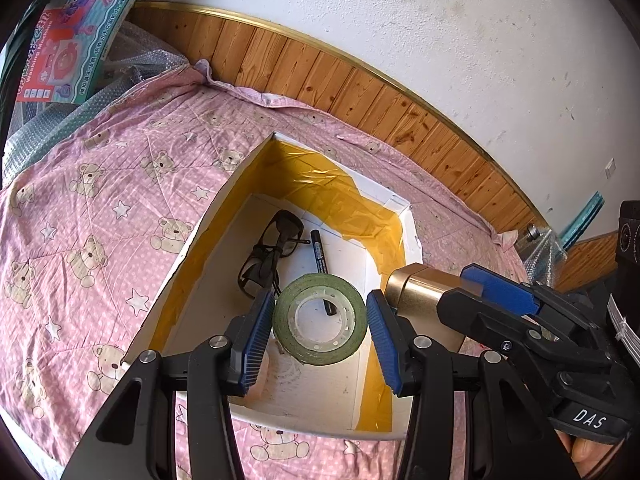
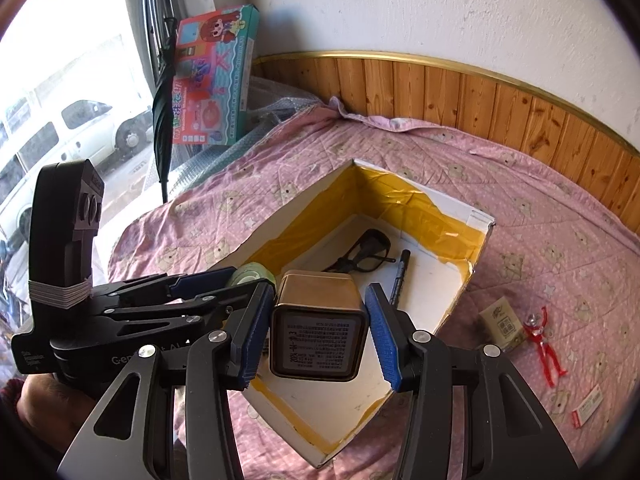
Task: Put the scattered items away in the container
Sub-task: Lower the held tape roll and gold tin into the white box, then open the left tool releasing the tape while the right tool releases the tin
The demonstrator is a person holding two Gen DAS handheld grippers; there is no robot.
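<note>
A white cardboard box lined with yellow tape lies open on the pink bedspread. Black glasses and a black marker rest on its floor. My left gripper is shut on a green tape roll, hanging over the box's near end. My right gripper is shut on a gold tin above the box, just right of the left gripper. Loose on the bedspread to the right lie a small packet, a red toy figure and a white-and-red pack.
A wooden wall panel borders the bed at the back. A colourful toy box, a folded umbrella and bubble wrap stand at the far left by a window. A person's hand holds the left gripper's handle.
</note>
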